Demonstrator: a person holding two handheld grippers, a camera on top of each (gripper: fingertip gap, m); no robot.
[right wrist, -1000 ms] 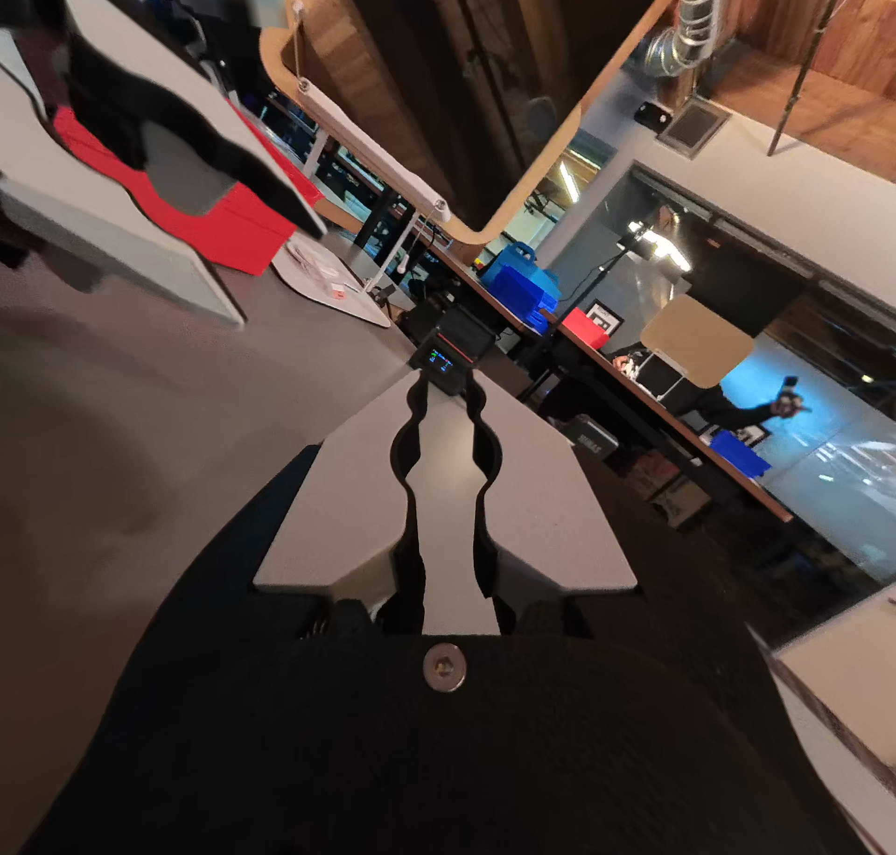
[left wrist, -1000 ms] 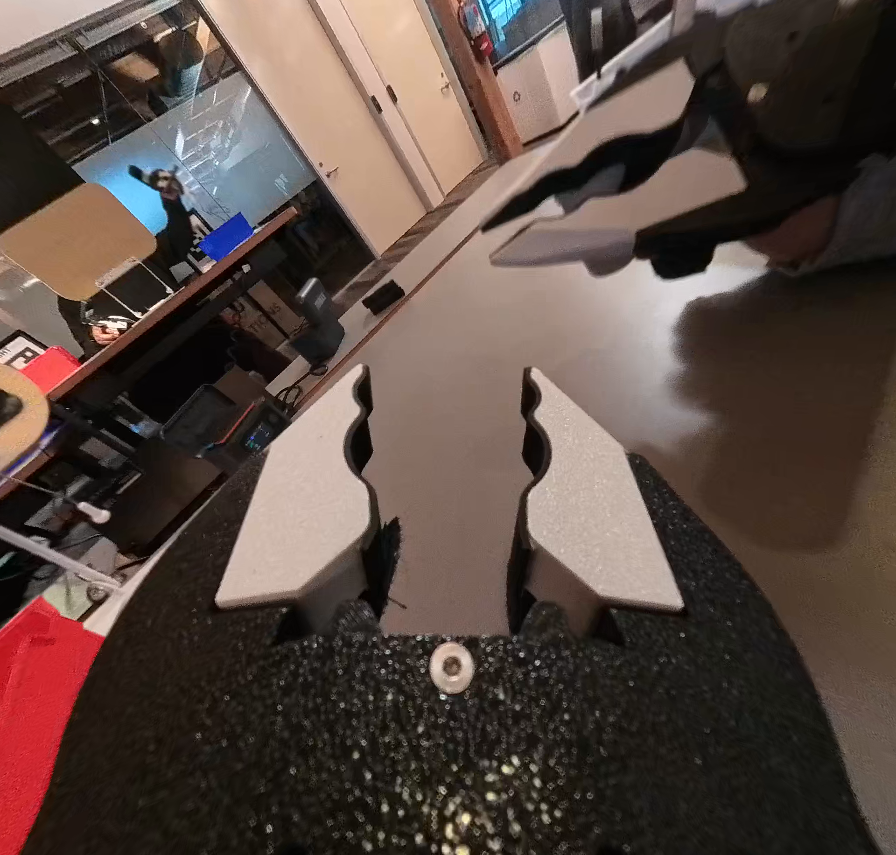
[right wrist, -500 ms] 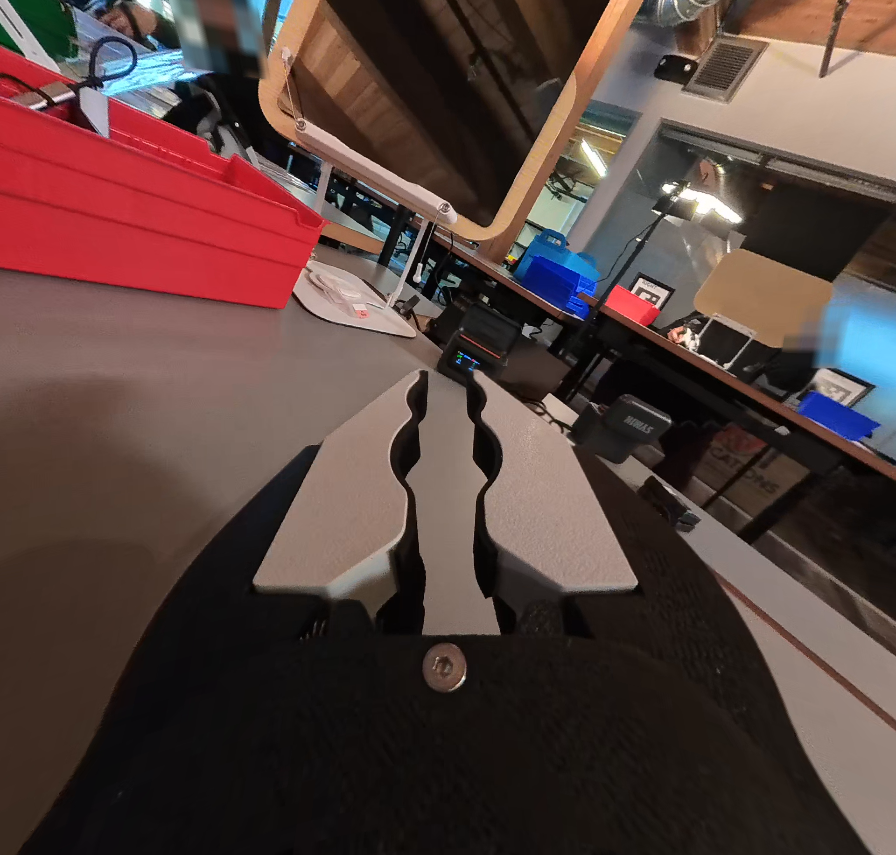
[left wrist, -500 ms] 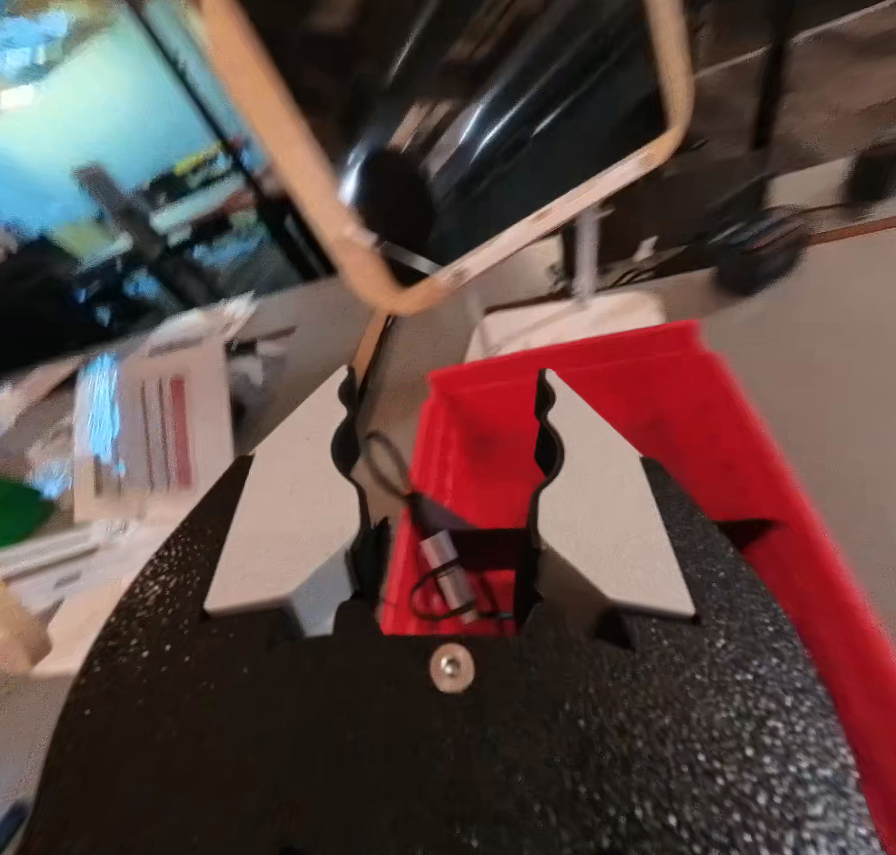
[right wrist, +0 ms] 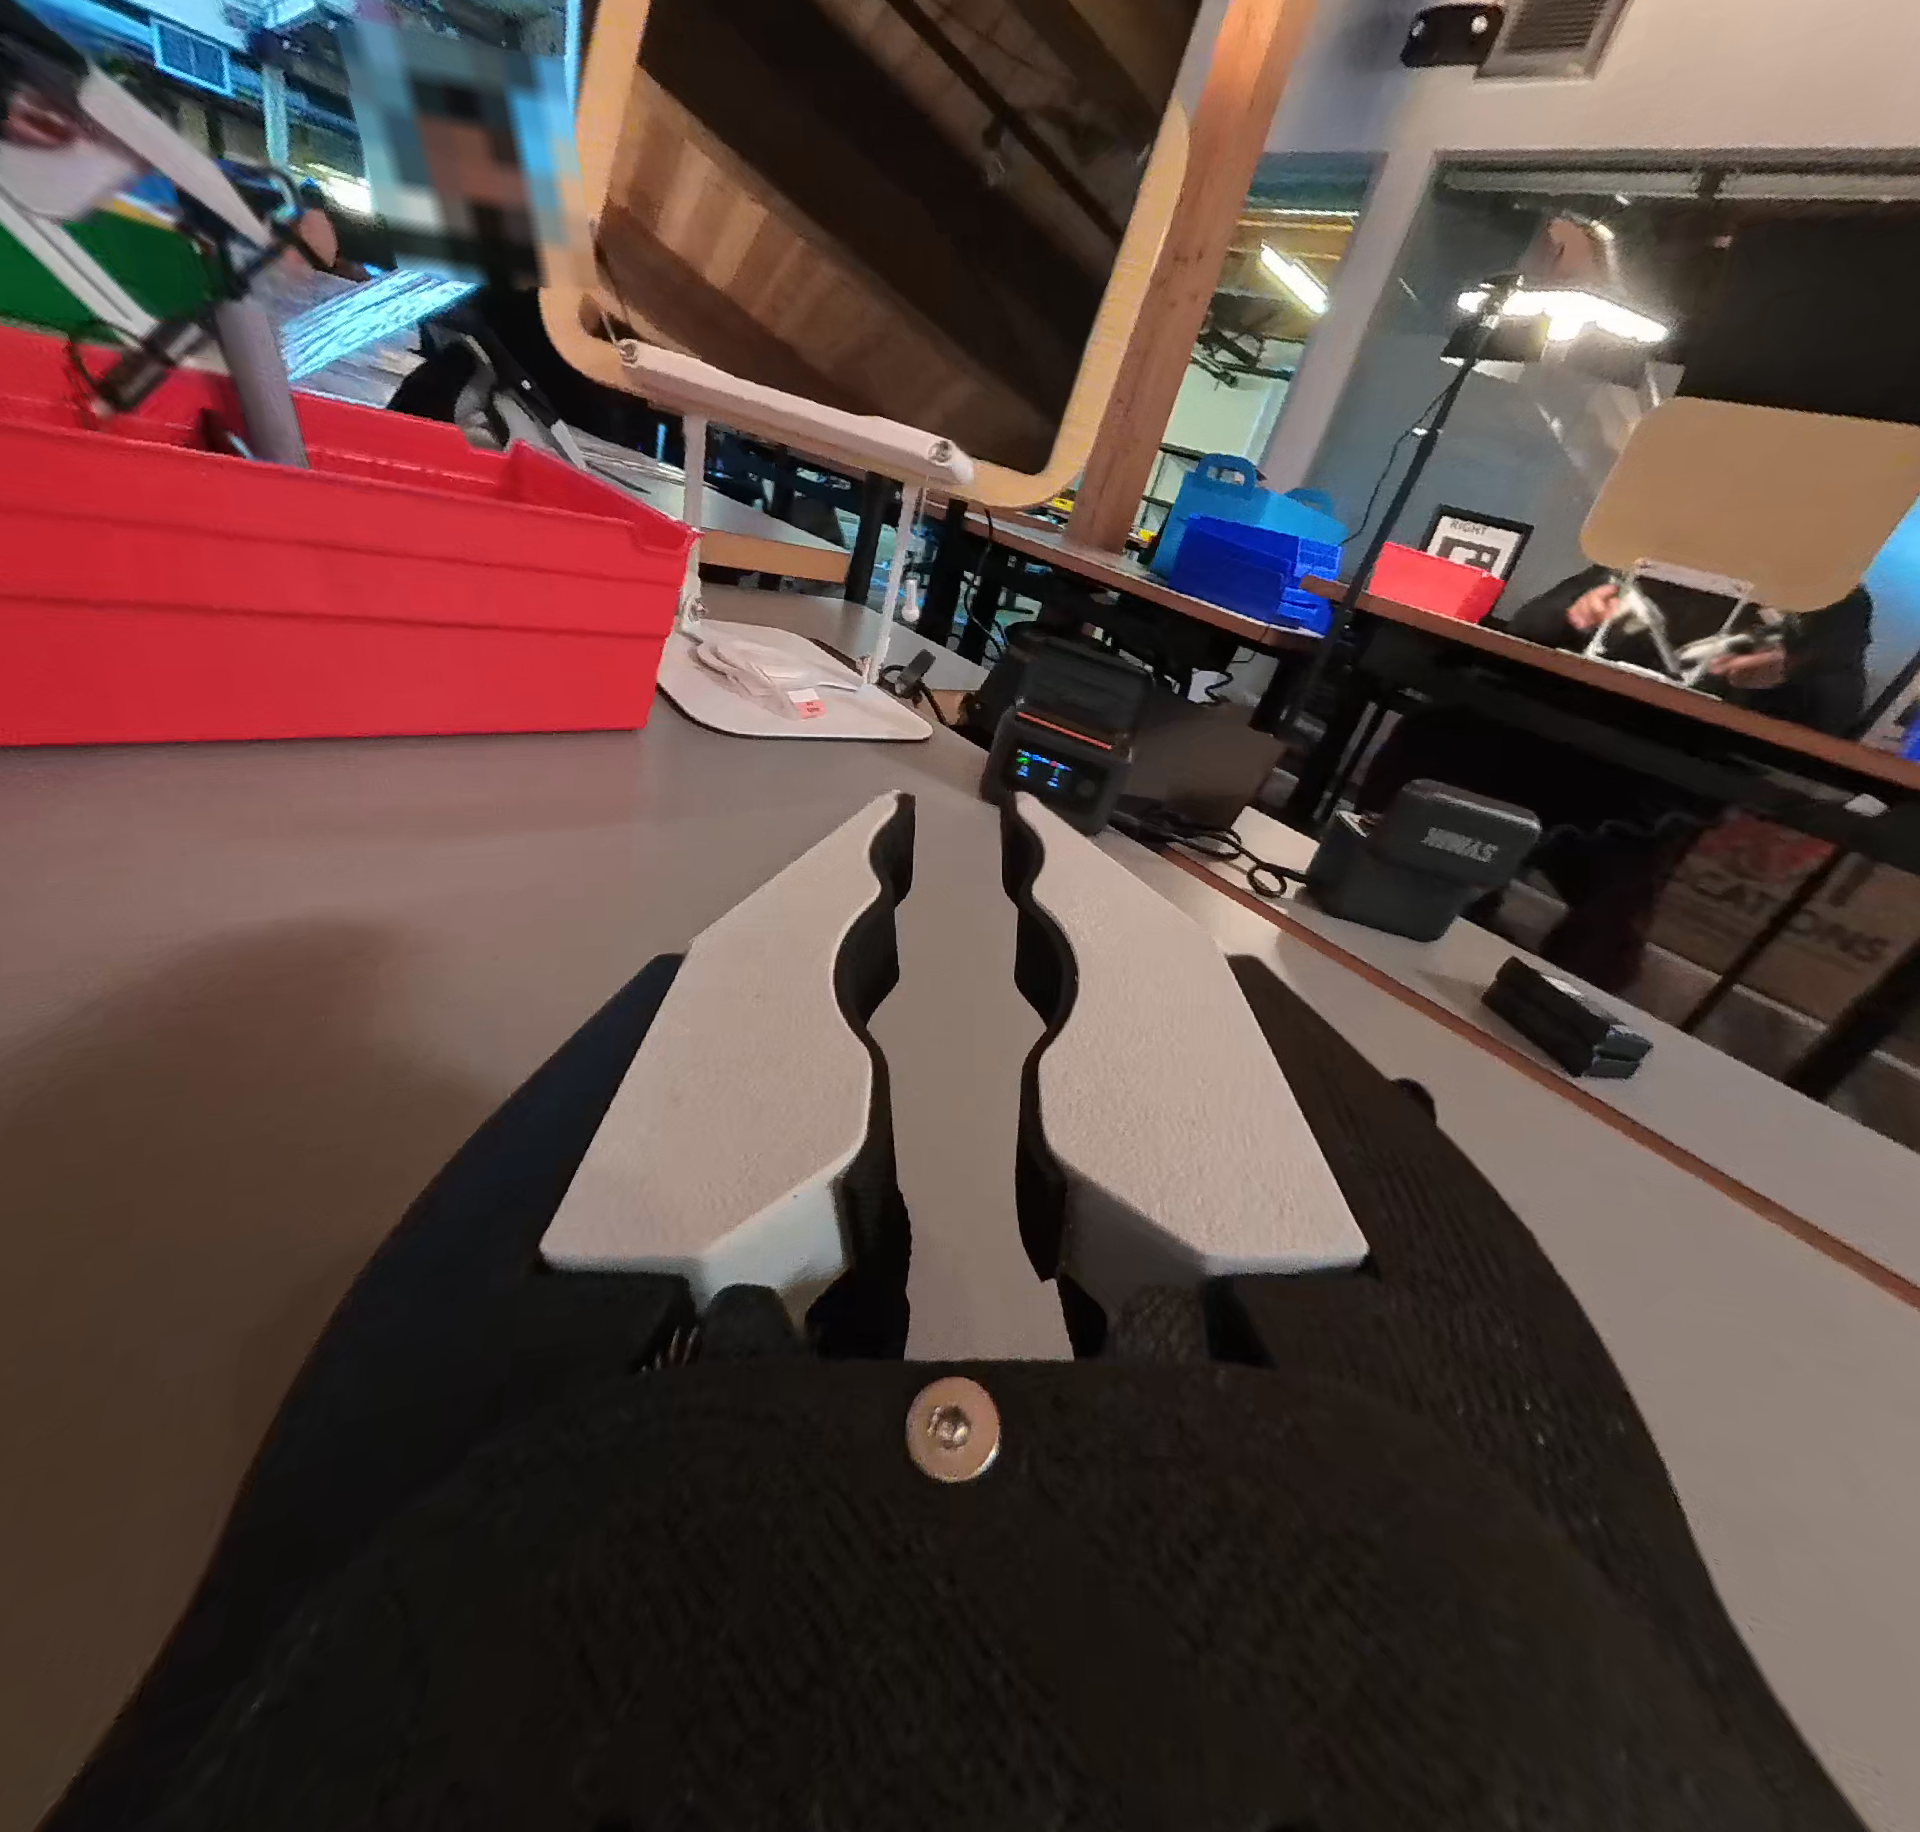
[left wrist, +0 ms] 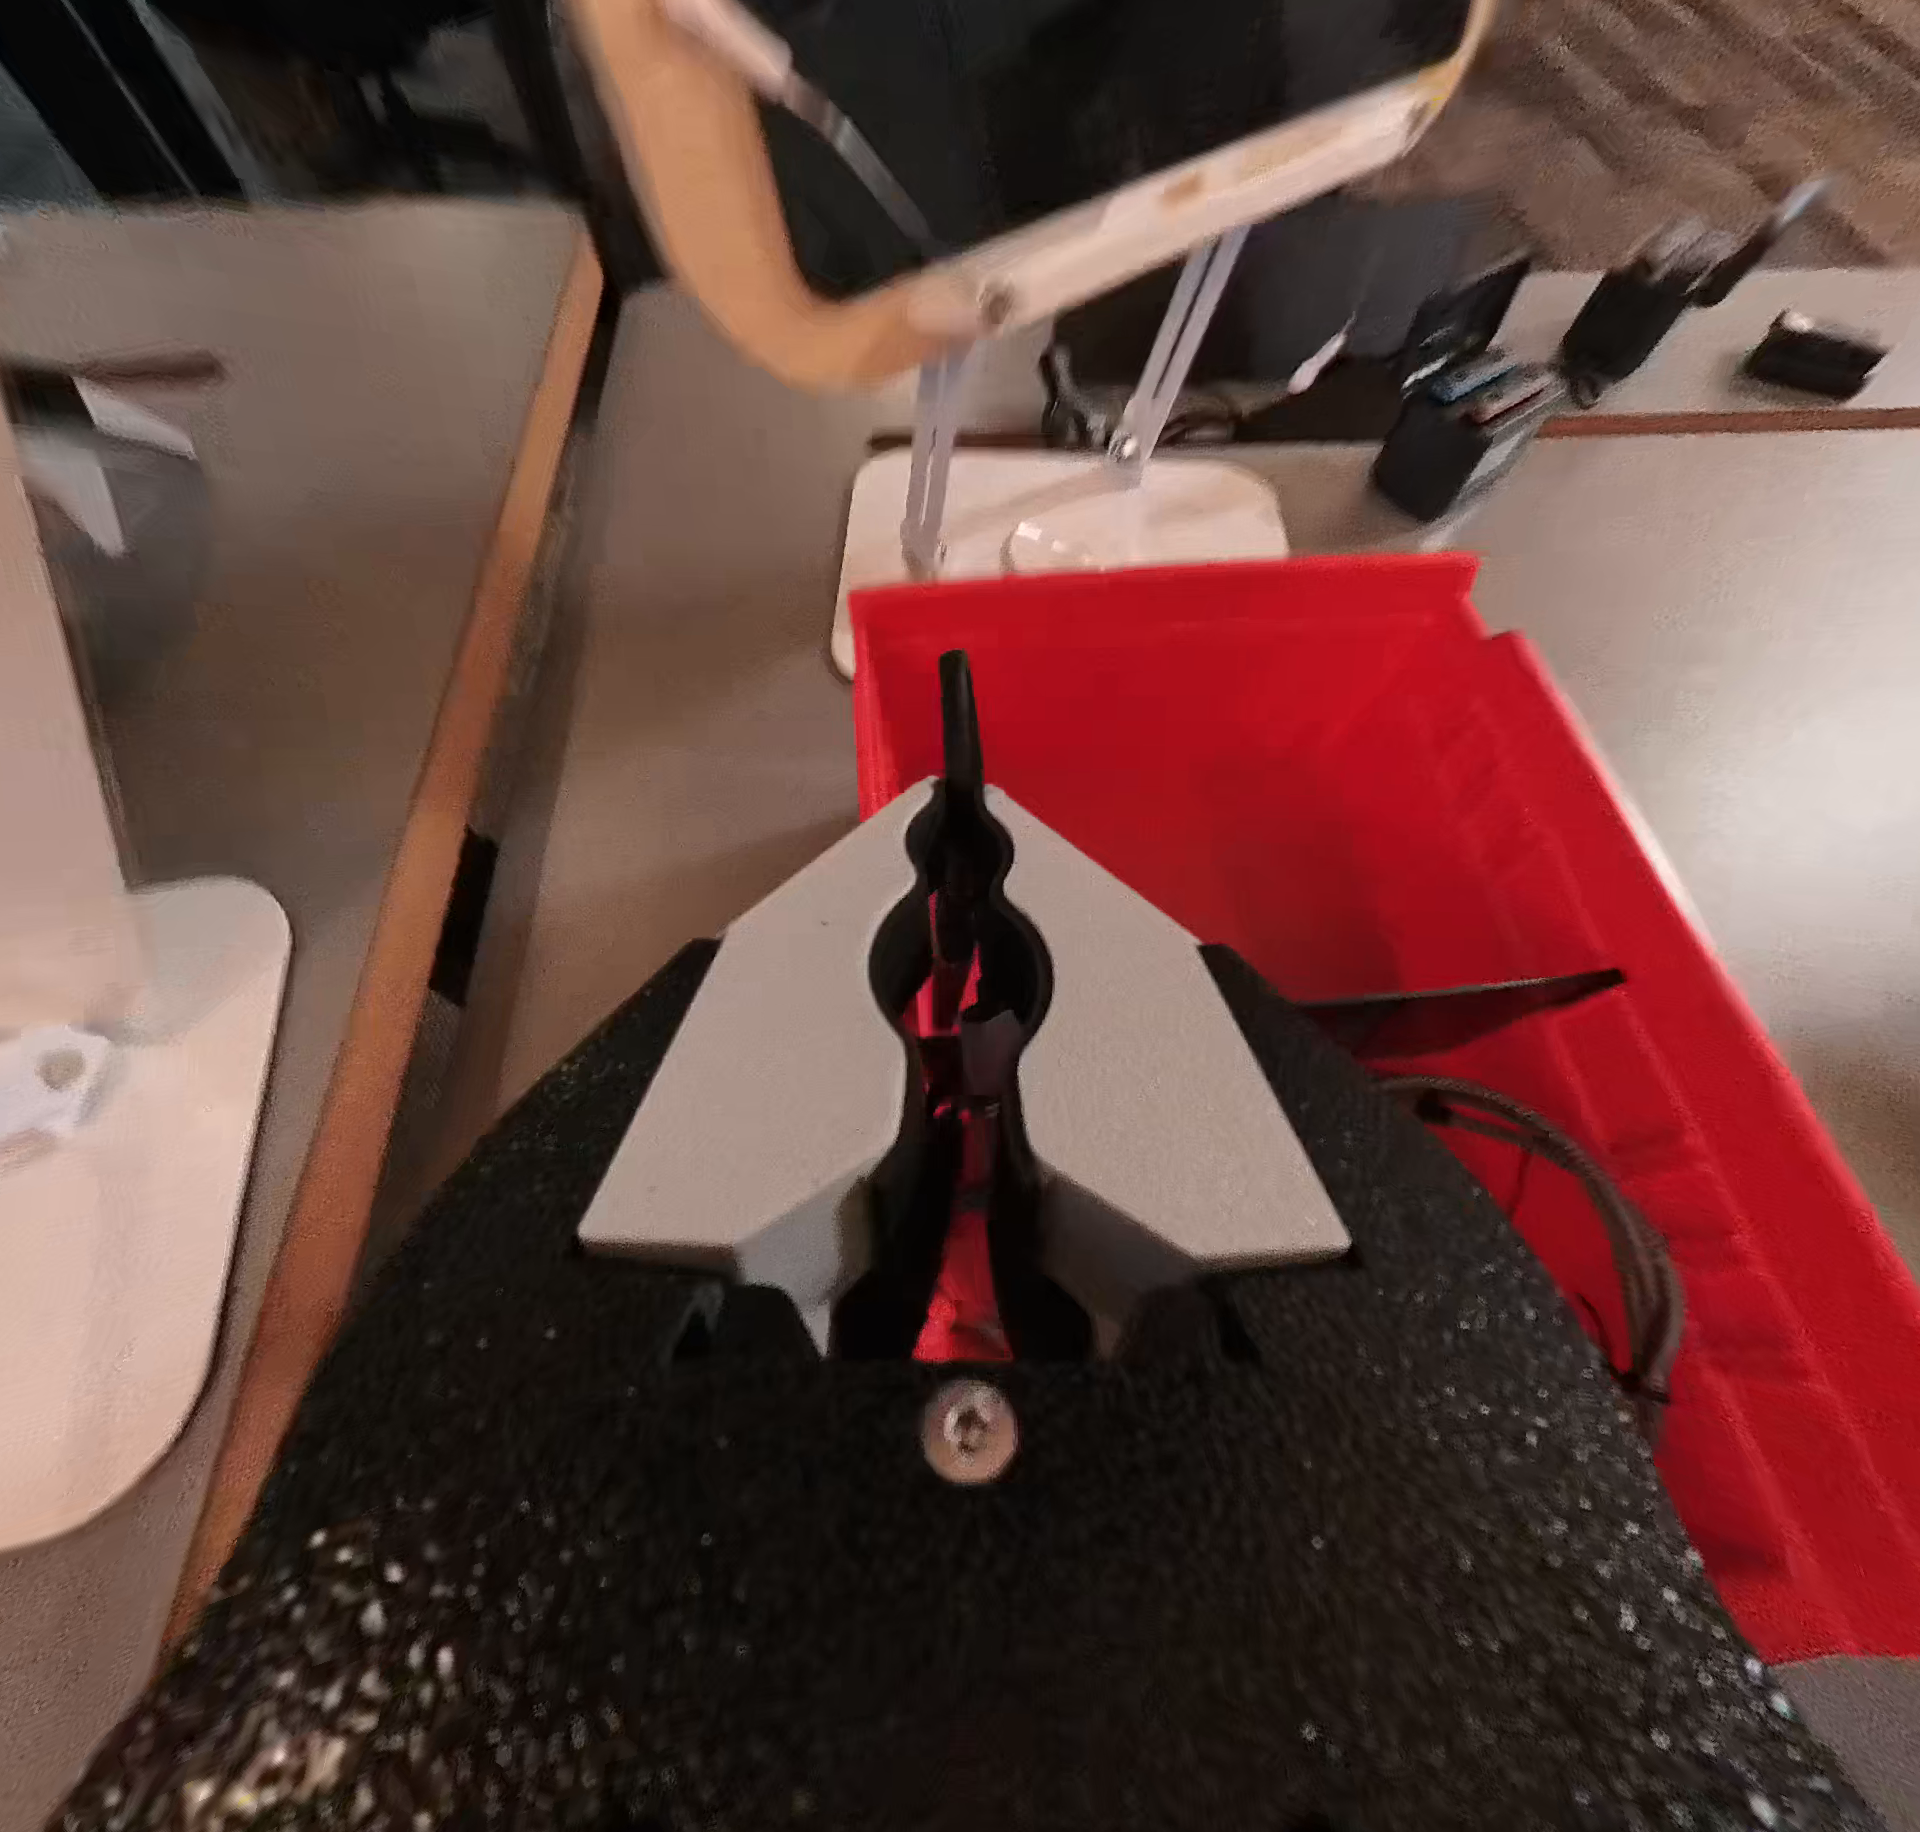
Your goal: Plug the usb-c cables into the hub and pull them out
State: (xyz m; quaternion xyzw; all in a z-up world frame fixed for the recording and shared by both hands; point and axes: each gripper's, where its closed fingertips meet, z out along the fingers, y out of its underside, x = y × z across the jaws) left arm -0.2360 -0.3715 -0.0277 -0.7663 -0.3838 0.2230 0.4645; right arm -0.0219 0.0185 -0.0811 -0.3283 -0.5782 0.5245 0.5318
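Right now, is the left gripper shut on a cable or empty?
Shut on the black cable: the left gripper fingertips meet around it above the red bin, and the cable end pokes out past them.

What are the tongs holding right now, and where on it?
The left tongs pinch a black cable near its end, over the red bin. The right tongs hold nothing.

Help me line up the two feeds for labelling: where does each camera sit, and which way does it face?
Left wrist view: on the left gripper, looking down into the red bin; own fingers closed on a black cable.
Right wrist view: on the right gripper, low over the grey table, facing across the room; fingers apart, empty.
Shared: the red bin and the white stand base.
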